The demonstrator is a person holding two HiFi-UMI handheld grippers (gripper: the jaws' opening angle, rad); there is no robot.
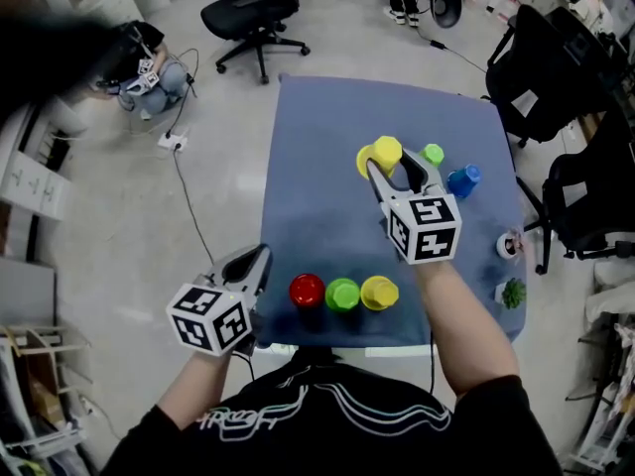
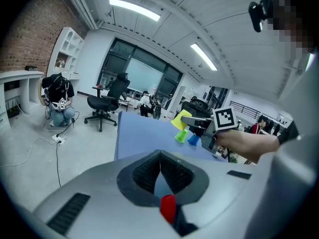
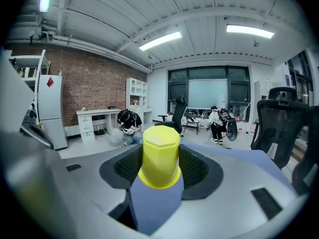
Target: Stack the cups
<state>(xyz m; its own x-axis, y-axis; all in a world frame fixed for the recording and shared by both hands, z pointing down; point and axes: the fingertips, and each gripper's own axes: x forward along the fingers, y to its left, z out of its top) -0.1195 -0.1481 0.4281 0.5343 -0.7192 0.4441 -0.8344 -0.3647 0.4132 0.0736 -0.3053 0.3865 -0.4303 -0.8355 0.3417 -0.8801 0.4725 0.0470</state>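
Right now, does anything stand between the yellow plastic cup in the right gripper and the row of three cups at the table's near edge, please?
Nothing visible does: only bare blue tablecloth lies between the held yellow plastic cup and the row. The loose green cup and blue cup sit to the right.

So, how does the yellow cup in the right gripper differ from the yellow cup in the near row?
The held yellow cup is clamped in the right gripper; the row yellow cup stands free. The held yellow cup hangs tilted above the blue cloth; the row yellow cup sits upside down on it. Both share colour and shape.
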